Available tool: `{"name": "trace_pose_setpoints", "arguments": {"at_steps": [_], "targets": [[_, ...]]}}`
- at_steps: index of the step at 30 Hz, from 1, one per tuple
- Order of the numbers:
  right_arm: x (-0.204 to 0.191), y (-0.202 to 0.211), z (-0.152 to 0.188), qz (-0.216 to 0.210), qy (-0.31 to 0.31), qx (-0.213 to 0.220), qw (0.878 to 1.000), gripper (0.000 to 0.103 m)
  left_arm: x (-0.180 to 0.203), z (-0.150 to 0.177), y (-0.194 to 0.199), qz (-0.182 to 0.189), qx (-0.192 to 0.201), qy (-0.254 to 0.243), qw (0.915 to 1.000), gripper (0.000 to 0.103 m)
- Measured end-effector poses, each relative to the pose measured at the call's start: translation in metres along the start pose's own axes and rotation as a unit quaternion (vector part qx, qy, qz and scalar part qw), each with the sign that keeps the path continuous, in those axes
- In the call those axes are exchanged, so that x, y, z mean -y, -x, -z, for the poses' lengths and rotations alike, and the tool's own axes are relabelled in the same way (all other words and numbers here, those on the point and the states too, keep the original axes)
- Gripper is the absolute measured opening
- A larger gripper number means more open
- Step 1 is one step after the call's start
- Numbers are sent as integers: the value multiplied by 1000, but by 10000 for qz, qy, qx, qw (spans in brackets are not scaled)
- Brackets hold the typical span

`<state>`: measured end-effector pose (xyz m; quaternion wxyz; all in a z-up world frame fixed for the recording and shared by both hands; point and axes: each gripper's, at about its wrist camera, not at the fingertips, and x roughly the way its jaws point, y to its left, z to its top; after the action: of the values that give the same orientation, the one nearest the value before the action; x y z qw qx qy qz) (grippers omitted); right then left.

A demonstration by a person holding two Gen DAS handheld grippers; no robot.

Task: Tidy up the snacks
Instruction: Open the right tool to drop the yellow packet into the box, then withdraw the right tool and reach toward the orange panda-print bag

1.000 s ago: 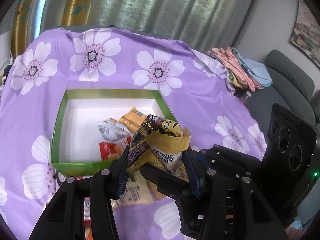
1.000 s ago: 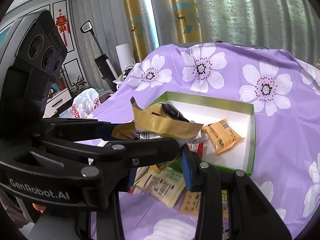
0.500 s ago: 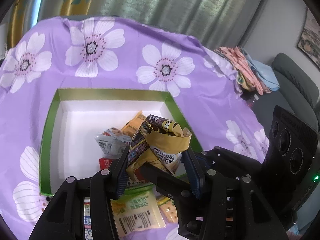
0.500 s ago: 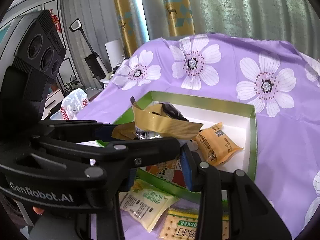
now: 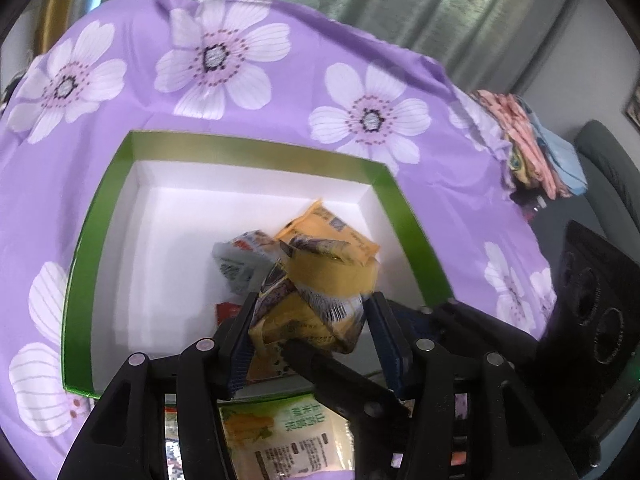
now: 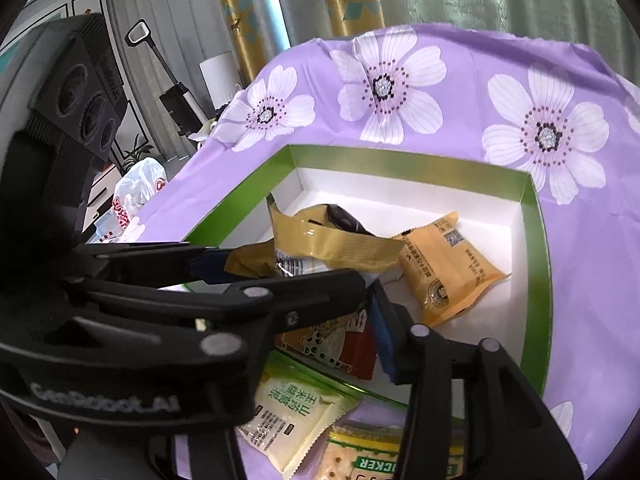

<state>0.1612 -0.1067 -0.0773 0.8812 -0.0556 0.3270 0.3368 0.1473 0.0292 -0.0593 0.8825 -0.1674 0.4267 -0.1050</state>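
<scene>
A crumpled yellow snack bag (image 5: 320,296) (image 6: 332,240) hangs over the near part of the green box (image 5: 256,148) (image 6: 536,240). My left gripper (image 5: 312,304) (image 6: 280,272) has it between both pads, and its jaws are opening. My right gripper (image 6: 320,332) crosses under the left one. Its jaws are opening too, and its blue pad (image 6: 384,332) stands apart from the bag. Its other finger is hidden. In the box lie an orange packet (image 5: 340,232) (image 6: 444,268), a grey-white packet (image 5: 240,264) and a red one (image 6: 356,352).
A green-and-white packet (image 5: 292,436) (image 6: 296,412) and a cracker packet (image 6: 368,460) lie on the purple flowered cloth (image 5: 280,92) just before the box. Folded clothes (image 5: 532,144) sit at the far right edge, by a grey sofa (image 5: 608,168).
Both grippers have carried the yellow bag forward and down, from before the box's near wall to over its inside. Both pairs of jaws stand wider than before.
</scene>
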Motion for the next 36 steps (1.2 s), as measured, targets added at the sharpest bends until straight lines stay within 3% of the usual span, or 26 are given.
{"name": "trace_pose_setpoints", "arguments": {"at_steps": [4,10,17,19,25,36], "targets": [[2,7,1,83,-34,82,9999,63,-6,0,8,-92,85,130,9998,76],[4,23,4,217,-126,195,9995,70,-5,2,27,-285,238,70,9993,78],[-6,51,13,513,-22,324,9982,82,4,15,49,-444,320,-56,9985,92],[-8,62,17,632,-47,367,9973,90,7,20,58,-477,369,-84,9981,96],[-13,89,28,866,-126,426,9952,97,15,38,85,-590,494,-193,9968,96],[-28,134,53,952,-156,549,9938,98,9,78,125,-816,616,-62,9947,98]]}}
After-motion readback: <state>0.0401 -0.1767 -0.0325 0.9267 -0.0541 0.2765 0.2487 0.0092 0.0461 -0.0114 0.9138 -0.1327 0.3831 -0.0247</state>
